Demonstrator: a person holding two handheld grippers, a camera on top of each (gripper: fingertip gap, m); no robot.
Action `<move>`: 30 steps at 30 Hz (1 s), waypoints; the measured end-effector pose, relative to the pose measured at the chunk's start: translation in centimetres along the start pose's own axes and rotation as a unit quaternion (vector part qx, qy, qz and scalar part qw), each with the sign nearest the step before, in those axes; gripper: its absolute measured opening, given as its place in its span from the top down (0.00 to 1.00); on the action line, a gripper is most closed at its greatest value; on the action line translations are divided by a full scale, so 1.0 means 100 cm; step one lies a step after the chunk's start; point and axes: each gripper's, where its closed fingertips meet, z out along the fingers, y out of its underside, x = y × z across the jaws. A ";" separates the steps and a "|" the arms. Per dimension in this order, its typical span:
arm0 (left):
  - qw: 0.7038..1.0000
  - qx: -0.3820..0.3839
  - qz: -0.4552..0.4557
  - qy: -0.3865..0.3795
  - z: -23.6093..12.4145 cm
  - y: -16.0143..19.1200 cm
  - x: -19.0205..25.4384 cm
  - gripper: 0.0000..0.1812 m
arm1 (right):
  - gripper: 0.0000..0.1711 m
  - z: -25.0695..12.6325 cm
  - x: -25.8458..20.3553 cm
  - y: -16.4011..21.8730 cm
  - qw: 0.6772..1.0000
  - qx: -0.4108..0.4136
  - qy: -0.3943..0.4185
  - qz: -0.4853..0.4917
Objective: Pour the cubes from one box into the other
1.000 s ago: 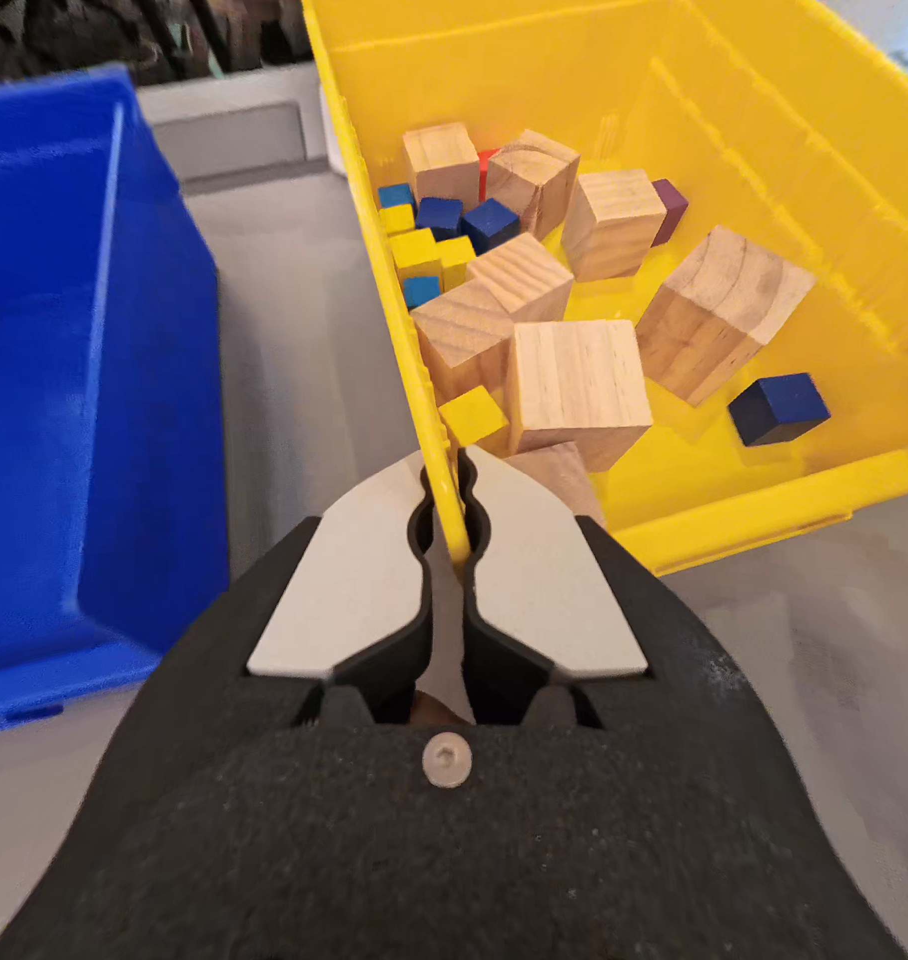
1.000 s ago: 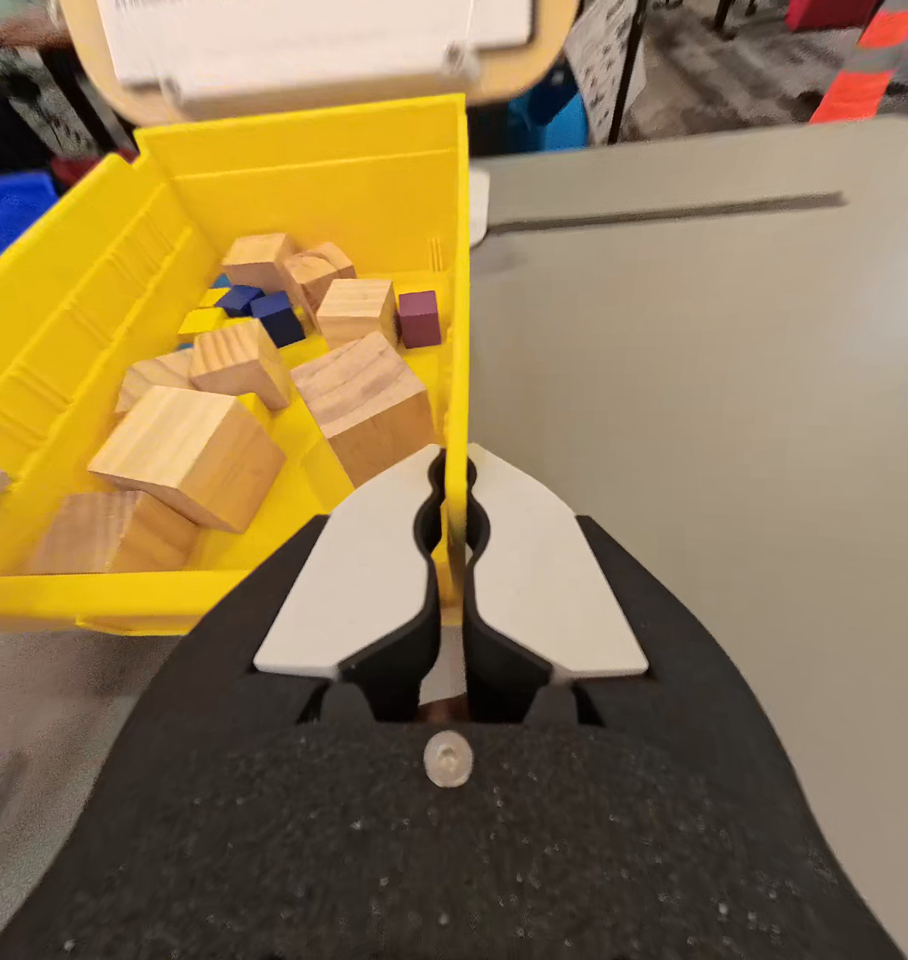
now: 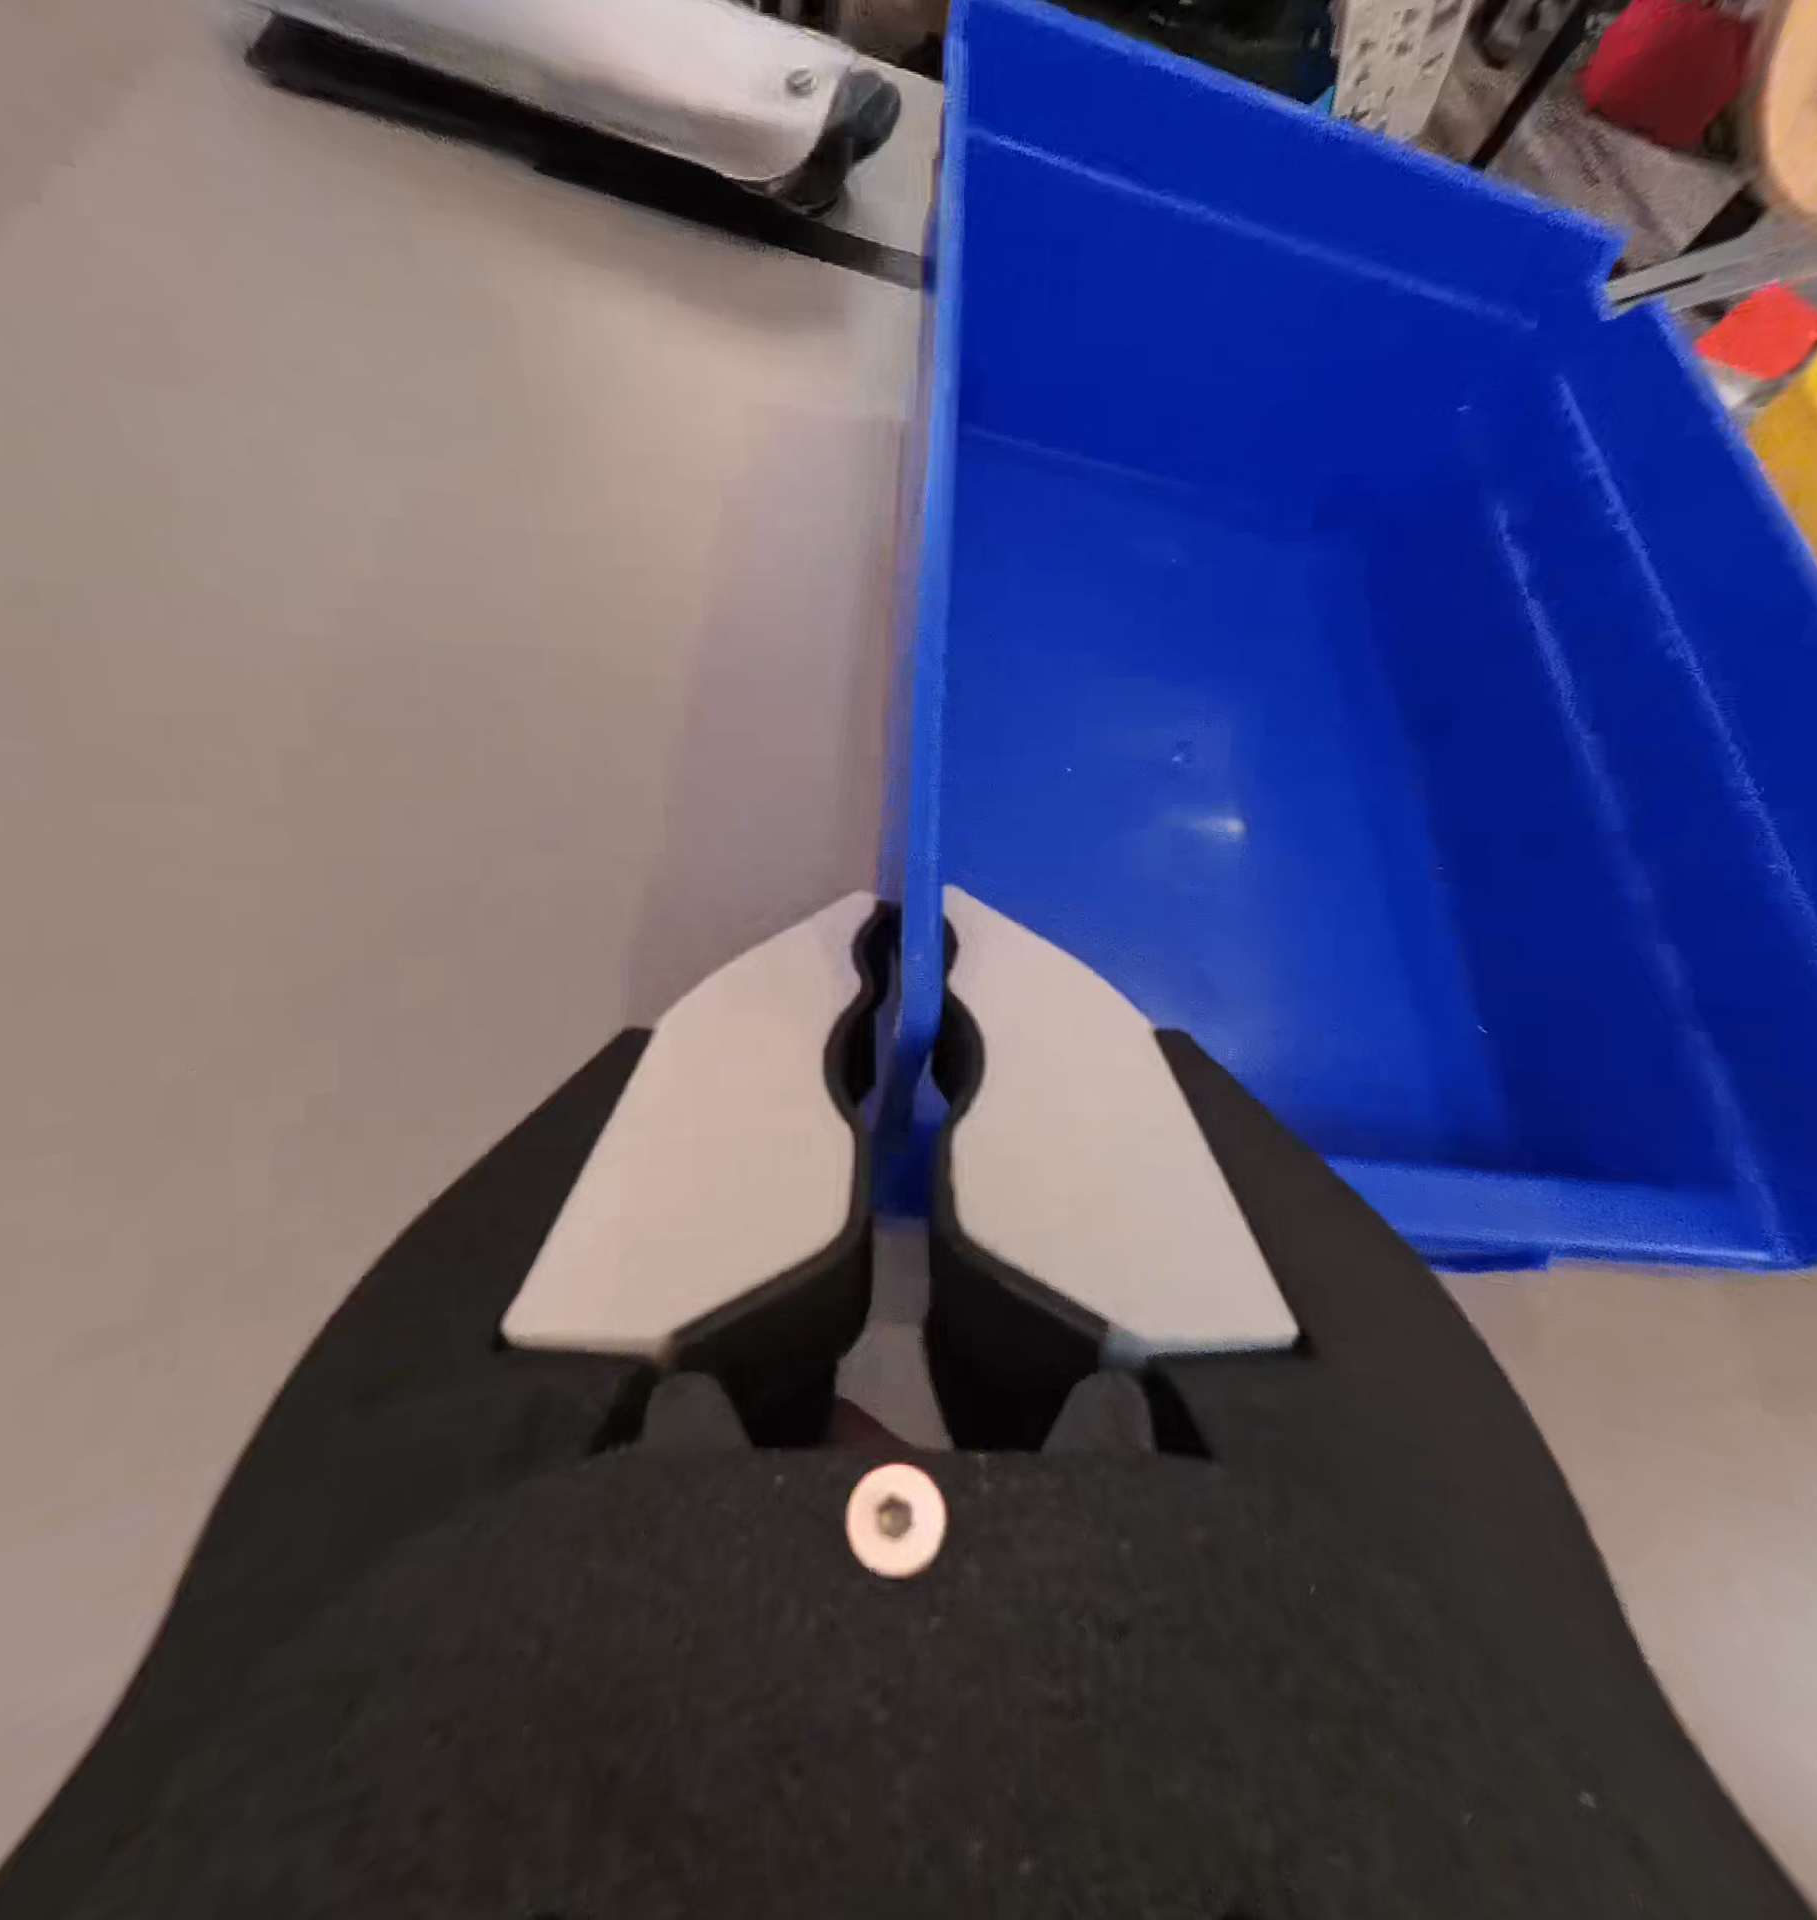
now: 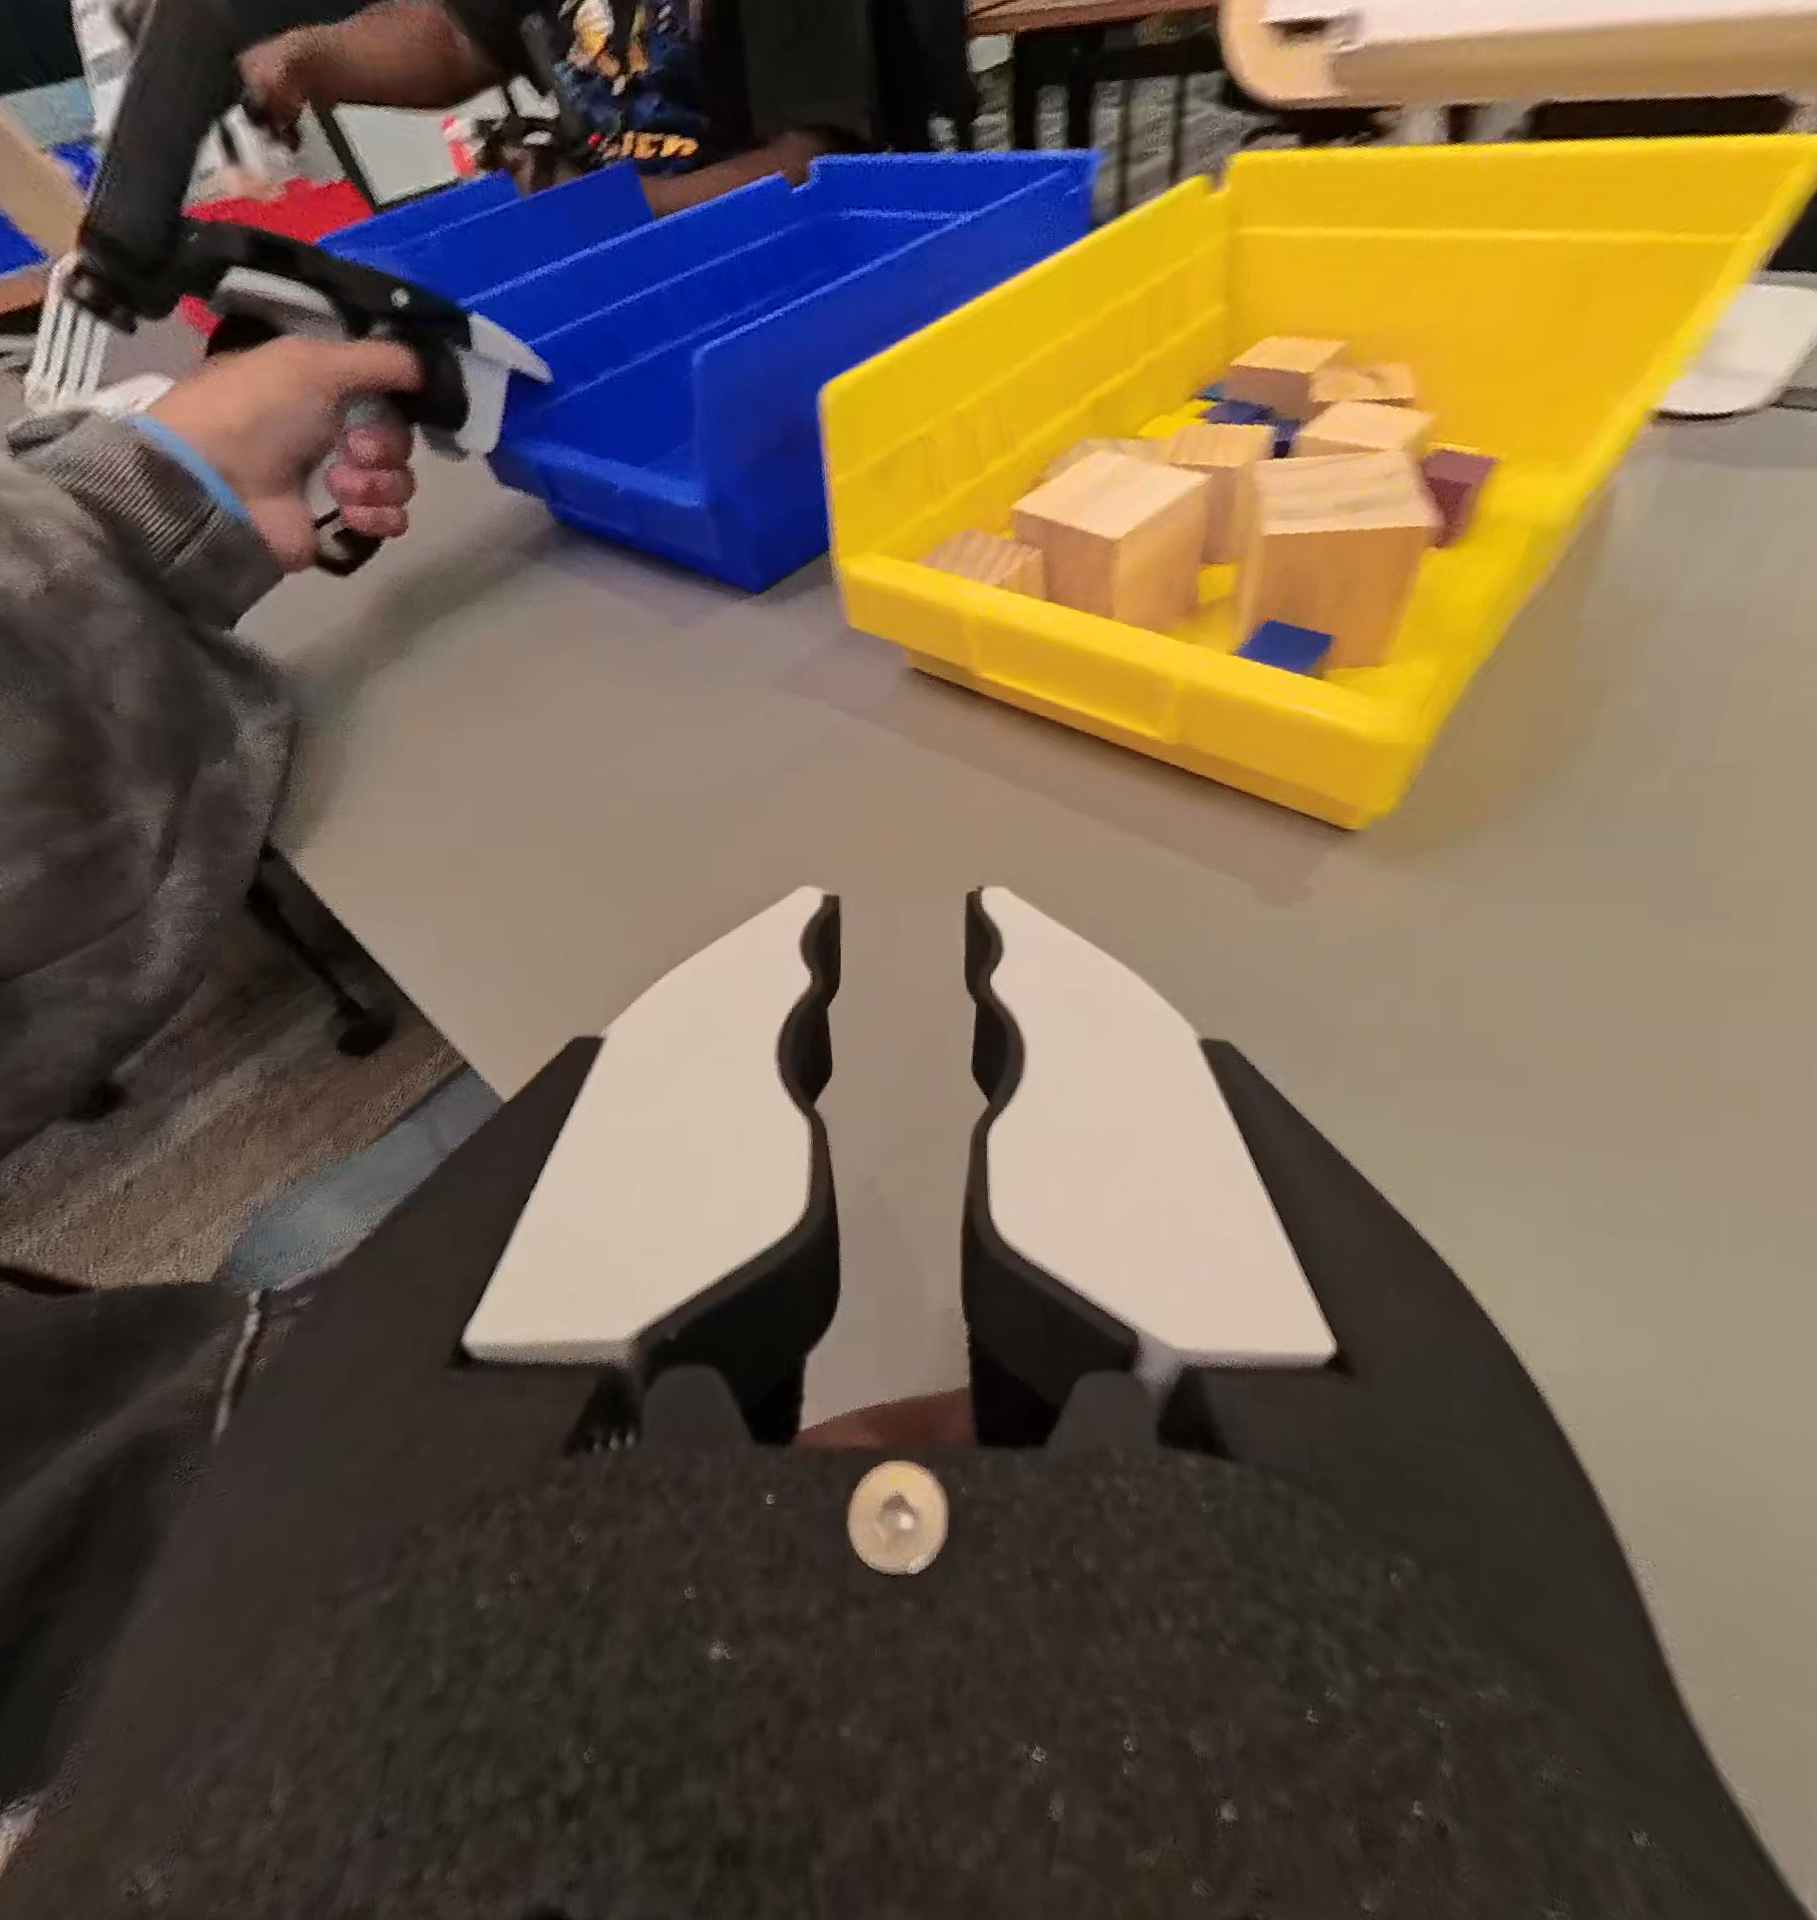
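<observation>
Nearest in the right wrist view, the right gripper (image 4: 902,904) hovered over the grey table (image 4: 1506,1039), its fingers spread with bare tabletop showing in the gap and nothing between them. Beyond it, well apart, the yellow box (image 4: 1143,707) sat on the table, holding the cubes (image 4: 1247,520): several large plain wooden ones in a loose heap, with small blue, yellow and purple ones among and behind them. Just beside the yellow box, on its left, stood the blue box (image 4: 717,436). At that box's near left corner the left gripper (image 4: 499,374) met the rim, a hand (image 4: 291,436) wrapped around its handle and trigger, a grey sleeve (image 4: 83,582) trailing toward the camera. In the left wrist view, the left gripper (image 3: 914,925) had its fingers pinched on the left side wall of the blue box (image 3: 1299,727), one finger outside and one inside; the box interior appeared empty. A grey-and-black object (image 3: 613,94), blurred, lay on the table (image 3: 364,623) beyond. People and clutter stood in the background.
</observation>
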 end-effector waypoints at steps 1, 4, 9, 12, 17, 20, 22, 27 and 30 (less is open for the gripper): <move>1.000 0.003 0.018 -0.017 -0.007 0.004 -0.001 0.98 | 0.88 0.008 -0.010 0.000 1.000 -0.006 -0.009 -0.016; 0.998 0.004 0.041 -0.050 -0.042 0.030 0.006 0.98 | 0.87 0.044 -0.039 -0.007 0.996 -0.026 -0.016 -0.085; 0.993 0.020 0.031 -0.114 -0.115 0.080 0.021 0.99 | 0.67 0.141 -0.102 -0.031 0.998 -0.035 -0.030 -0.052; 0.991 0.026 0.017 -0.127 -0.151 0.103 0.021 0.99 | 0.68 0.193 -0.126 -0.025 0.997 -0.077 -0.002 -0.027; 0.987 0.054 0.010 -0.151 -0.188 0.117 0.019 0.98 | 0.98 0.201 -0.137 -0.027 0.992 -0.099 0.073 -0.027; 0.984 0.085 0.027 -0.156 -0.203 0.101 0.028 0.98 | 0.98 0.186 -0.140 -0.045 0.993 -0.060 0.089 -0.038; 0.979 0.121 0.049 -0.156 -0.214 0.079 0.044 0.98 | 0.98 0.169 -0.135 -0.070 0.993 -0.020 0.104 -0.047; 0.972 0.191 0.096 -0.098 -0.222 0.010 0.135 0.98 | 0.98 0.095 -0.078 -0.142 0.985 0.070 0.150 -0.048; 0.966 0.216 0.132 -0.046 -0.203 -0.029 0.223 0.98 | 0.97 0.035 -0.010 -0.173 0.972 0.111 0.201 -0.043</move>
